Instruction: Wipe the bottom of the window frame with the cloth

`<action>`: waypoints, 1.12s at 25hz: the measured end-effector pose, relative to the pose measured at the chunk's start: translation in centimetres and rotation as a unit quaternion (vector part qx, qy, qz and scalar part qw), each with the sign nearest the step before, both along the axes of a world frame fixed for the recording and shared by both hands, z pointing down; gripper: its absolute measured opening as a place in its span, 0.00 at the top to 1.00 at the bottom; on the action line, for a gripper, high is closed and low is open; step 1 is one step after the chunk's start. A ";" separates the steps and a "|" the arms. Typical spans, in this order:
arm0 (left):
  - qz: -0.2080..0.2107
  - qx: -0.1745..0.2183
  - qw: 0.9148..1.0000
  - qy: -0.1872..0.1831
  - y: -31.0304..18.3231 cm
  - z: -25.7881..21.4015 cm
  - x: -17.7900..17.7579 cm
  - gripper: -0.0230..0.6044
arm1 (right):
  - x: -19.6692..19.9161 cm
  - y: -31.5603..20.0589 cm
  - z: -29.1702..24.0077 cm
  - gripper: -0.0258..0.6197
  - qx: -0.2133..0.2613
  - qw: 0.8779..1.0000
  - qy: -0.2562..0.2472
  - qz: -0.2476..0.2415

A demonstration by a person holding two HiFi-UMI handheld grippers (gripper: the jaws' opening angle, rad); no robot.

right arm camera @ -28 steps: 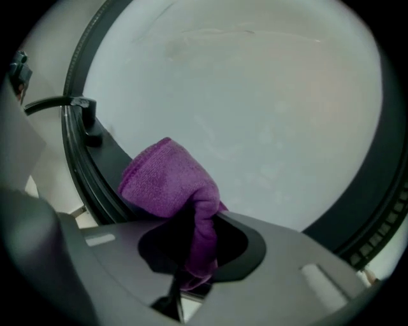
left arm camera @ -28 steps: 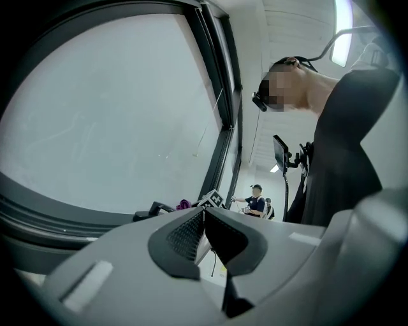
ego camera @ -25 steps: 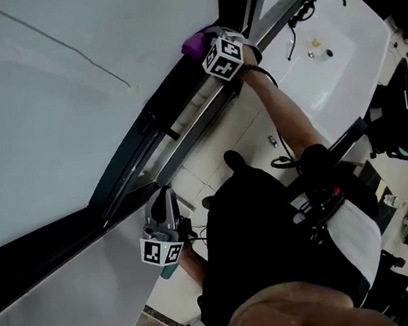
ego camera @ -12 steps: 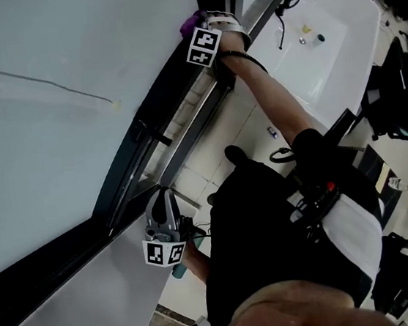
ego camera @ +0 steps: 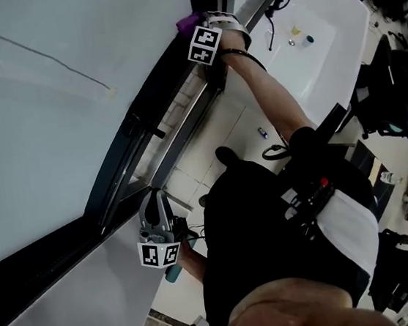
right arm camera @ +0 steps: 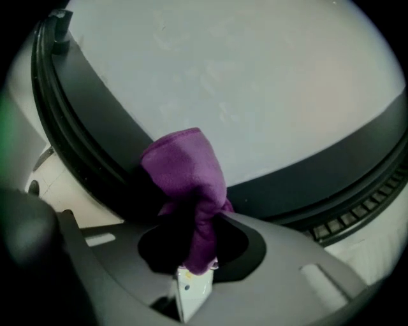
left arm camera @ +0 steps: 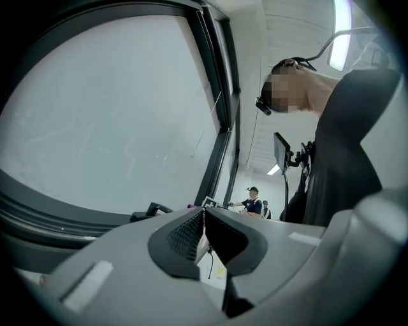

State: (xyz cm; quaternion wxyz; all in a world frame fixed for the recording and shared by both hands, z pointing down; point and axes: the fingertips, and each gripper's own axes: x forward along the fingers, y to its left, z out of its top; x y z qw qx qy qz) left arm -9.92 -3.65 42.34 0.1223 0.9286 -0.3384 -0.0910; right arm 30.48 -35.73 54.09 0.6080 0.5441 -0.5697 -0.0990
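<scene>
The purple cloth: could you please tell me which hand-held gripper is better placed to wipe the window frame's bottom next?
The right. The right hand-held gripper is shut on the purple cloth, which is at the window frame. The left hand-held gripper is shut on nothing.

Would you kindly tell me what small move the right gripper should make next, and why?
Probably slide the right gripper a little along the window frame toward the left gripper. Its jaws are shut on the purple cloth, which appears bunched against the dark frame below the glass, and most of the frame lies on that side.
</scene>
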 end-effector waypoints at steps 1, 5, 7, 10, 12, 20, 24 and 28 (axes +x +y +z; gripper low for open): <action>-0.001 0.000 1.000 0.002 0.1 0.1 -0.3 0.96 | 0.2 1.0 0.2 0.86 -0.010 1.000 -0.004 0.004; -0.005 0.000 1.000 0.009 0.2 0.4 -1.6 0.96 | -0.9 6.7 0.4 0.86 -0.034 0.993 -0.112 0.013; -0.004 0.002 1.000 0.014 0.4 0.4 -1.9 0.96 | -2.9 9.8 0.2 0.86 -0.036 0.977 -0.210 0.005; 0.001 0.004 1.000 0.020 1.0 0.3 -2.4 0.96 | -7.8 14.7 1.1 0.86 -0.047 0.922 -0.383 -0.025; 0.010 0.004 1.000 0.024 1.3 0.2 -2.5 0.96 | -11.0 18.1 2.0 0.86 -0.059 0.875 -0.479 -0.041; 0.007 0.003 0.999 0.049 2.9 1.2 -7.1 0.96 | -30.2 30.0 1.3 0.86 -0.122 0.626 -0.757 -0.139; -0.012 0.003 0.997 0.070 4.5 1.9 -9.5 0.96 | -38.7 33.7 -1.1 0.86 -0.163 0.554 -0.795 -0.184; -0.030 0.008 0.995 0.093 6.9 1.6 -11.9 0.96 | -44.0 36.9 -4.4 0.86 -0.187 0.537 -0.788 -0.237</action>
